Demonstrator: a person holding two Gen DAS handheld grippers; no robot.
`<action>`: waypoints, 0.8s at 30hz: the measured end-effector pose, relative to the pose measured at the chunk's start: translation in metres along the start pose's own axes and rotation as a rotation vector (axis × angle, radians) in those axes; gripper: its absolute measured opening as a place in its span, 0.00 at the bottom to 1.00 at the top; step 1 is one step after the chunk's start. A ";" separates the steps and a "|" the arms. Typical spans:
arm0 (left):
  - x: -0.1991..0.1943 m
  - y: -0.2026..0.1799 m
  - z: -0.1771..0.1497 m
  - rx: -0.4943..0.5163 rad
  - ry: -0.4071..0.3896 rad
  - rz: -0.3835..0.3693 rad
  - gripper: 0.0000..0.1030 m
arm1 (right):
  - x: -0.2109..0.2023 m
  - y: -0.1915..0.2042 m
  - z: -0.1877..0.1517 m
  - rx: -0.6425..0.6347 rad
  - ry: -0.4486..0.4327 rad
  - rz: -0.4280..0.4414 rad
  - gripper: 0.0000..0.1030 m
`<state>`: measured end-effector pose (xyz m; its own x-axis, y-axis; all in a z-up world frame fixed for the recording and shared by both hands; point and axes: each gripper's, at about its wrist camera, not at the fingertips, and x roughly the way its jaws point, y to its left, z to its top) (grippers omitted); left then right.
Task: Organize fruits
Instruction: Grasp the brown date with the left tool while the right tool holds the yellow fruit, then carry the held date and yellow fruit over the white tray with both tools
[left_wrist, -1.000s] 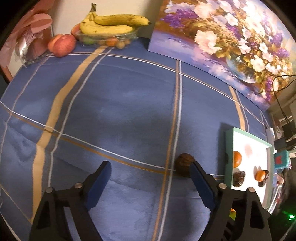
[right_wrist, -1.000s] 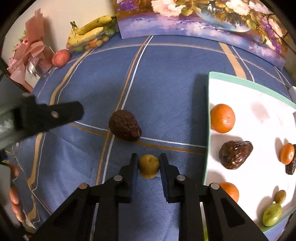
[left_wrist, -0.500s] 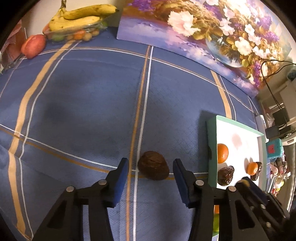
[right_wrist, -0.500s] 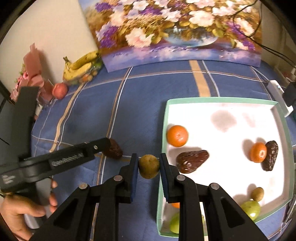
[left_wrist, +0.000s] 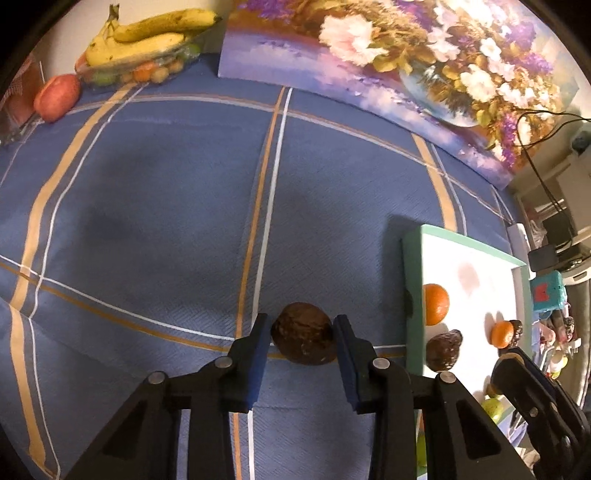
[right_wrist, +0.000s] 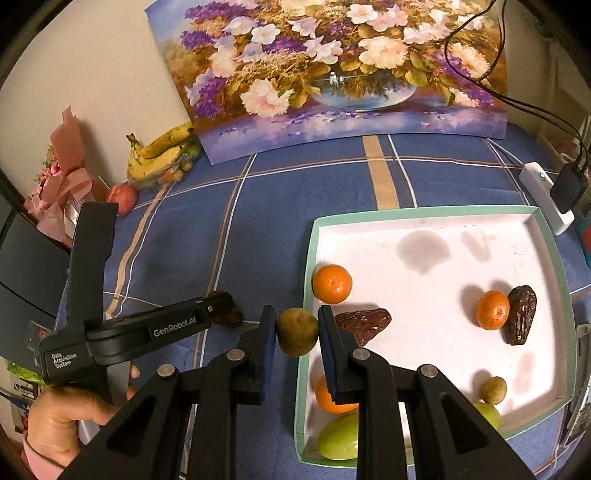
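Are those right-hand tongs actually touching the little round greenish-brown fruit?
Touching. In the right wrist view the right tongs press both blue pads against the sides of the greenish-brown fruit, no gap showing.

The left gripper (left_wrist: 302, 339) sits low, its blue-padded fingers (left_wrist: 258, 345) closed in on both sides of a dark brown fruit (left_wrist: 303, 333). The right gripper (right_wrist: 296, 330) is raised, pinching a small olive-brown fruit (right_wrist: 297, 331) between its pads.
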<state>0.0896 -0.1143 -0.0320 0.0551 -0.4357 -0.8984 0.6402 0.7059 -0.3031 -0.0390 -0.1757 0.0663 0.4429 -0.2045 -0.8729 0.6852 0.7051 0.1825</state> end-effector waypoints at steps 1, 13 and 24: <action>-0.003 -0.003 0.000 0.007 -0.006 -0.007 0.36 | -0.001 -0.002 0.000 0.004 -0.003 0.000 0.23; -0.030 -0.065 -0.008 0.175 -0.041 -0.055 0.36 | -0.012 -0.057 -0.004 0.132 0.017 -0.110 0.23; -0.014 -0.116 -0.037 0.318 0.026 -0.047 0.36 | -0.021 -0.100 -0.015 0.208 0.058 -0.170 0.23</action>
<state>-0.0140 -0.1691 0.0041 0.0025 -0.4461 -0.8950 0.8492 0.4735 -0.2337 -0.1257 -0.2319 0.0592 0.2814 -0.2647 -0.9224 0.8535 0.5084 0.1146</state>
